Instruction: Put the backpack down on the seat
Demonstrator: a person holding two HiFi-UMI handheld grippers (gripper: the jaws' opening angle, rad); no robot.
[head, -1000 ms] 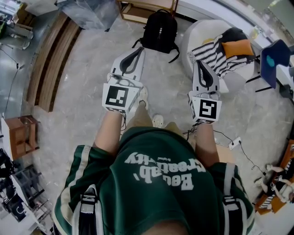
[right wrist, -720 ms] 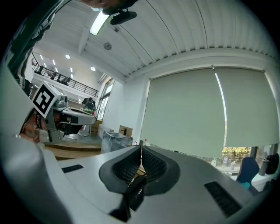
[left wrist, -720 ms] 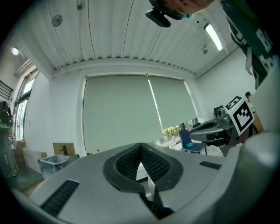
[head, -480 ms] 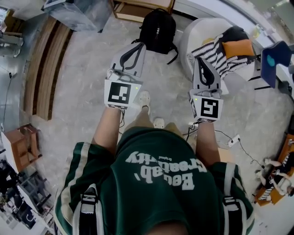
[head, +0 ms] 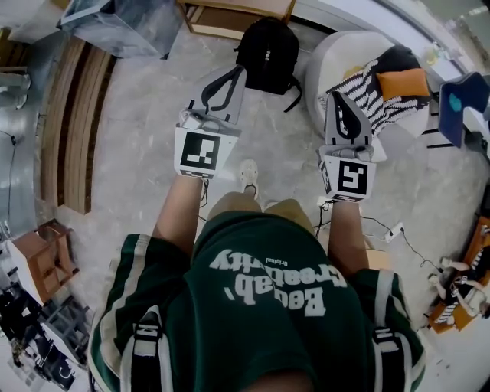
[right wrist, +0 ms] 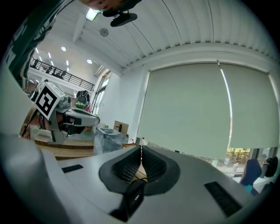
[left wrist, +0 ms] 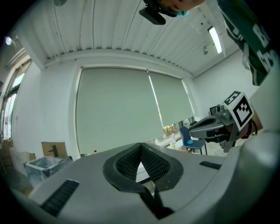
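Note:
A black backpack stands on the marble floor at the top of the head view, next to a round white seat. The seat holds a striped cloth, an orange cushion and a dark item. My left gripper is shut and empty, its tips just left of the backpack's lower edge. My right gripper is shut and empty too, its tips over the seat's near rim. Each gripper view looks level at a blind-covered window, with the left gripper and right gripper closed tip to tip.
Wooden planks lie along the left. A clear plastic bin and a wooden frame stand beyond the backpack. A blue chair is at the right, a white cable and plug on the floor, a small wooden box at lower left.
Both grippers and the person have moved forward toward the backpack and the seat, which now sit closer in the head view. Both jaws stayed shut.

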